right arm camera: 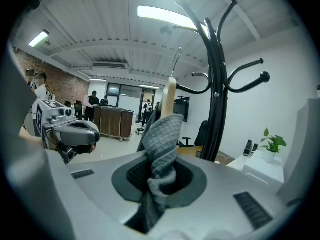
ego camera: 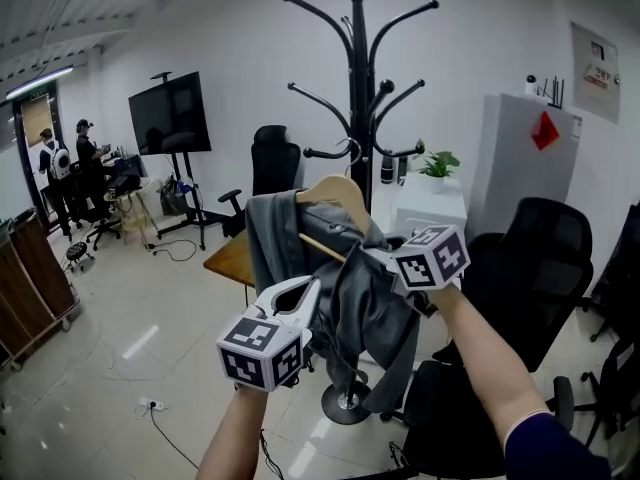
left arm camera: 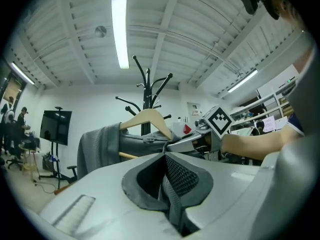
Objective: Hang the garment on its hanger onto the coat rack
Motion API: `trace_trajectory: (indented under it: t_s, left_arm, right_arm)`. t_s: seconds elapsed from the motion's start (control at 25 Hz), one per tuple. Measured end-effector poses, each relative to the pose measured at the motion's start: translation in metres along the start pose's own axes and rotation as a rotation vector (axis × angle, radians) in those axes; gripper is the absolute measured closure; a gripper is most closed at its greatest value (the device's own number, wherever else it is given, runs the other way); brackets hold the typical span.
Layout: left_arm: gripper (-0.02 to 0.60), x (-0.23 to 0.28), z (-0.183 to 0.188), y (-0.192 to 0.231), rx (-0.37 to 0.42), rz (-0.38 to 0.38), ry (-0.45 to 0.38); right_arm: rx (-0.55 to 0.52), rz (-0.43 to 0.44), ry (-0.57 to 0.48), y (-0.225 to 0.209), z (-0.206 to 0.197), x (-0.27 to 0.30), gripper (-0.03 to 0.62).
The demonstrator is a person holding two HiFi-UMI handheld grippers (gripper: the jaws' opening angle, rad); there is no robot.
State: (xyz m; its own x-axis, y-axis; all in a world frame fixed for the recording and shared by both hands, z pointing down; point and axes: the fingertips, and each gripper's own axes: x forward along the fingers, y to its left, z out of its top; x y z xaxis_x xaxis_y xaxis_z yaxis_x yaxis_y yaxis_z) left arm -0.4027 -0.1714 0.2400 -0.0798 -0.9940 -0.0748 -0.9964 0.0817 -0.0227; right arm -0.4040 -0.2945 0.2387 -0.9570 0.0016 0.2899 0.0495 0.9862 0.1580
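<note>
A grey garment [ego camera: 365,303] hangs on a wooden hanger [ego camera: 336,194], held up in front of the black coat rack [ego camera: 357,78]. The hanger's metal hook [ego camera: 349,149] sits just beside a lower rack arm; I cannot tell if they touch. My left gripper [ego camera: 305,296] is shut on the garment's lower left fabric [left arm camera: 175,181]. Further right, my right gripper [ego camera: 378,259] is shut on a fold of the garment [right arm camera: 161,144] near the hanger's shoulder. In the right gripper view the hanger [right arm camera: 169,96] stands edge-on next to the rack pole [right arm camera: 216,89].
The rack's round base [ego camera: 345,405] rests on the tiled floor. Black office chairs [ego camera: 520,278] stand at the right, another [ego camera: 274,163] behind. A wooden table [ego camera: 230,258], a white cabinet [ego camera: 520,158] with a plant [ego camera: 437,164], a TV [ego camera: 170,114] and people far left.
</note>
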Motion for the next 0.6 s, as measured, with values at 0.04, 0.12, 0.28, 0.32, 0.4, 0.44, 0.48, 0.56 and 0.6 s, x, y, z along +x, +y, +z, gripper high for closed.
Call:
trace_trajectory:
  t_s: [0.04, 0.12, 0.28, 0.32, 0.4, 0.44, 0.48, 0.56, 0.6]
  left_arm:
    - [0.578, 0.006, -0.002, 0.003, -0.002, -0.014, 0.000]
    - [0.578, 0.015, -0.007, 0.012, -0.010, -0.036, 0.003]
    - [0.578, 0.026, -0.018, 0.034, -0.036, -0.066, 0.009]
    - [0.578, 0.028, -0.019, 0.038, -0.038, -0.073, 0.012]
    - [0.578, 0.030, -0.020, 0.045, -0.035, -0.087, 0.016]
    - [0.578, 0.032, -0.020, 0.049, -0.034, -0.092, 0.018]
    - [0.578, 0.034, -0.020, 0.053, -0.035, -0.094, 0.020]
    - [0.578, 0.038, -0.022, 0.060, -0.042, -0.098, 0.025]
    - [0.578, 0.040, -0.023, 0.063, -0.047, -0.102, 0.028]
  right_arm:
    - [0.003, -0.007, 0.012, -0.007, -0.001, 0.007, 0.548]
    - [0.015, -0.017, 0.035, -0.017, -0.001, 0.023, 0.548]
    - [0.058, -0.027, 0.092, -0.033, -0.011, 0.052, 0.548]
    - [0.067, -0.031, 0.107, -0.036, -0.016, 0.057, 0.548]
    - [0.081, -0.044, 0.129, -0.040, -0.023, 0.064, 0.547]
    - [0.084, -0.051, 0.136, -0.042, -0.026, 0.067, 0.546]
    - [0.087, -0.057, 0.142, -0.044, -0.029, 0.070, 0.546]
    - [0.096, -0.062, 0.154, -0.047, -0.035, 0.075, 0.546]
    - [0.100, -0.066, 0.159, -0.048, -0.037, 0.077, 0.546]
